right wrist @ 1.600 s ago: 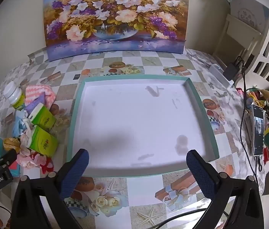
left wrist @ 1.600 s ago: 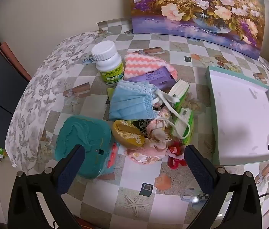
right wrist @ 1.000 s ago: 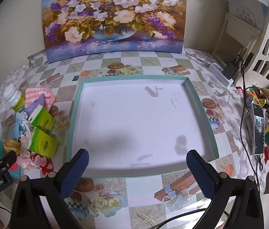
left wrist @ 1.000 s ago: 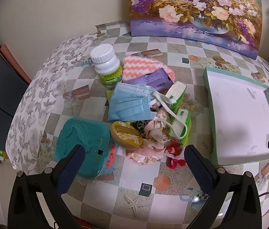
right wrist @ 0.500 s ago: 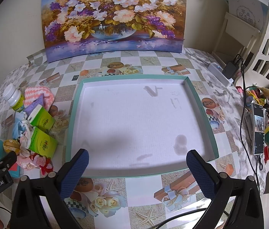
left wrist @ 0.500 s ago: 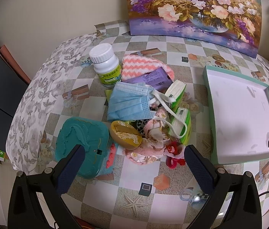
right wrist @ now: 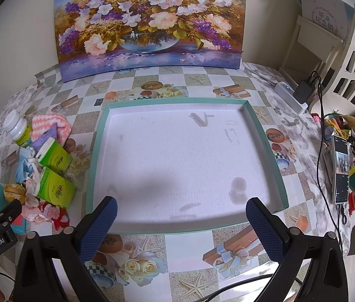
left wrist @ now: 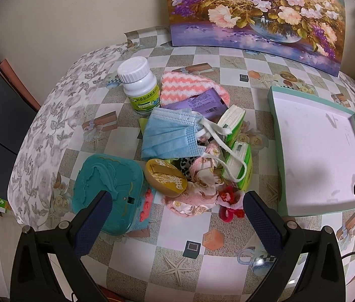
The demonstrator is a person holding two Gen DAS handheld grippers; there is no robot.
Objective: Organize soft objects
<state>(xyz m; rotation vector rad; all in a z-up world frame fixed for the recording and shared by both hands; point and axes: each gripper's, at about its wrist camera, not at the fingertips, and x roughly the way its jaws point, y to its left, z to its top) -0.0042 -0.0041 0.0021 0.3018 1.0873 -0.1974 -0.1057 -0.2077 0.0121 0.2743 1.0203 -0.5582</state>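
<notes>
Your left gripper (left wrist: 177, 222) hung with its fingers spread wide and empty. The pile of soft things lay directly ahead of them: a pink floral cloth (left wrist: 197, 188) just beyond the tips, a blue face mask (left wrist: 171, 133) farther on, its long axis running crosswise to the fingers. Your right gripper (right wrist: 181, 226), likewise spread and empty, faced the bare teal-rimmed tray (right wrist: 96, 148); the pile lay well off its left finger. The left was judged nearer.

The purple packet (left wrist: 203, 103) lies half under the blue mask (left wrist: 169, 136); the bottle's label (left wrist: 145, 101) print is unreadable; the painting (left wrist: 255, 12) is cropped at twelve o'clock.
</notes>
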